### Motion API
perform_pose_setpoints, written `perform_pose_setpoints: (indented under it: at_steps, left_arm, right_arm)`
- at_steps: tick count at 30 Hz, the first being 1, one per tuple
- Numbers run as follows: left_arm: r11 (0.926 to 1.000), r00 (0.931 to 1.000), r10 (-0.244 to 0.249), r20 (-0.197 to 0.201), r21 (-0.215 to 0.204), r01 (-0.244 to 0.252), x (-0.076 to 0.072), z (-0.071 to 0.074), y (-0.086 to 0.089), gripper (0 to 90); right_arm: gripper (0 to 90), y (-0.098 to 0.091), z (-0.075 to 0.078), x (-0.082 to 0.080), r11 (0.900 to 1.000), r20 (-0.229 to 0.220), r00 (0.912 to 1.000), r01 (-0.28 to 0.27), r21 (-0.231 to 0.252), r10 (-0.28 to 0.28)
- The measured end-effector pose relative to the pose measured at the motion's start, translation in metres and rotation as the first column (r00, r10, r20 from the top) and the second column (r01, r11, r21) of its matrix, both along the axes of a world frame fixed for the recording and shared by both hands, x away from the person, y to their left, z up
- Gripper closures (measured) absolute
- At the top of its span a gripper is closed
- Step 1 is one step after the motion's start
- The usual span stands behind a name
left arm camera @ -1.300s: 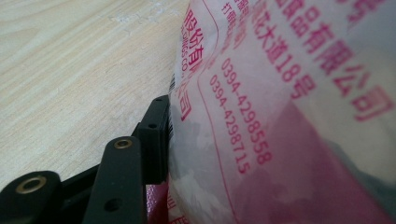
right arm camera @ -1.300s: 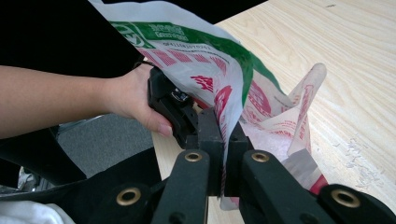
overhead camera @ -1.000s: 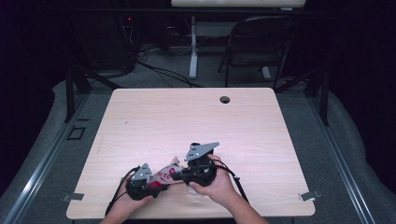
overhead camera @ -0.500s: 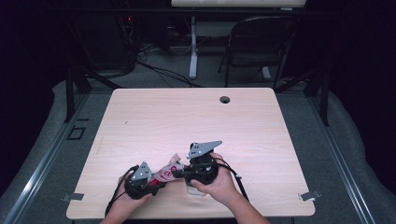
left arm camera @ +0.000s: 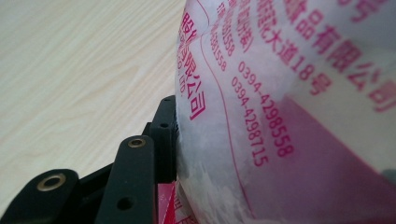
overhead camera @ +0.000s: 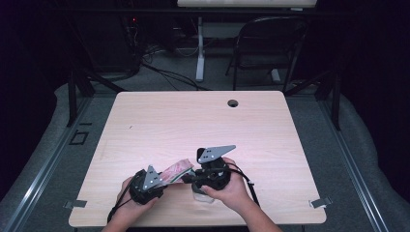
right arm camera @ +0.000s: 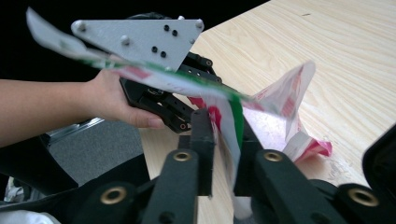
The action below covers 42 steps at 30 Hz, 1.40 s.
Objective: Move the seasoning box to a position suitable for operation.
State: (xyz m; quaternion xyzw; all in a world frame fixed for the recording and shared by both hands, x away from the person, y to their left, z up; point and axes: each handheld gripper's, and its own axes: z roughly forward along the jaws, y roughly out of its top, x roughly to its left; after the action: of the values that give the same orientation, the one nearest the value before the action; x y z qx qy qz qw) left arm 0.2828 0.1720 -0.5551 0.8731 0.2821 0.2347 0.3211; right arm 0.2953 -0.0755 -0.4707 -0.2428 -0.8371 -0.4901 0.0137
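Note:
A white plastic packet (overhead camera: 176, 170) with pink and green print stretches between the two grippers near the table's front edge. My left gripper (overhead camera: 162, 176) is shut on its left end. In the left gripper view the packet (left arm camera: 280, 93) presses against the one black finger (left arm camera: 163, 135) that shows and hides the other. My right gripper (overhead camera: 191, 180) has just been opening its jaws. In the right gripper view a thin edge of the packet (right arm camera: 280, 98) still hangs in the narrow gap of the right gripper (right arm camera: 224, 144), with the left gripper (right arm camera: 187, 116) and its hand behind.
The light wooden table (overhead camera: 203, 121) has a cable hole (overhead camera: 233, 103) near its far edge. Beyond it stand a black folding chair (overhead camera: 270, 43) and a white desk leg (overhead camera: 199, 58), with cables on the grey floor.
Both hands have stayed almost where they were. The right gripper has edged slightly to the right, and the packet still spans the two grippers.

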Motion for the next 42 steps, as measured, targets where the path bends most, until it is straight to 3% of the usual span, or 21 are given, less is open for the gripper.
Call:
perform_pose_setpoints:
  at_steps: [10, 18, 24, 31, 36, 42]
  left_arm:
    - [0.9971, 0.9972, 0.018, 0.073, 0.073, -0.024, -0.002, 0.006, -0.004, 60.5]
    - [0.996, 0.9922, 0.051, 0.114, 0.068, -0.059, 0.0, 0.011, 0.0, 60.6]
    - [0.9925, 0.9873, 0.048, 0.151, 0.104, -0.065, -0.002, 0.015, -0.001, 60.7]
    - [0.9869, 0.9812, 0.039, 0.189, 0.147, -0.067, -0.005, 0.018, -0.005, 60.7]
    - [0.9878, 0.9803, 0.044, 0.193, 0.138, -0.072, -0.005, 0.017, -0.006, 60.7]
    - [0.9862, 0.9742, 0.054, 0.219, 0.141, -0.086, -0.003, 0.016, -0.008, 60.7]
  right_arm:
    - [72.0, -0.017, 0.004, -0.001, 0.9997, -0.009, 0.9999, 0.012, 0.021, -0.011]
    - [71.1, -0.04, 0.01, 0.001, 0.9974, -0.016, 0.9987, 0.049, 0.052, -0.048]
    - [71.3, -0.055, 0.015, 0.004, 0.9907, -0.033, 0.9957, 0.089, 0.103, -0.086]
    - [71.2, -0.052, 0.016, 0.007, 0.9852, -0.049, 0.9903, 0.135, 0.107, -0.13]
    - [71.0, -0.047, 0.022, 0.009, 0.9839, -0.035, 0.9891, 0.146, 0.103, -0.143]
    - [71.0, -0.046, 0.028, 0.012, 0.9832, -0.02, 0.9885, 0.151, 0.102, -0.15]
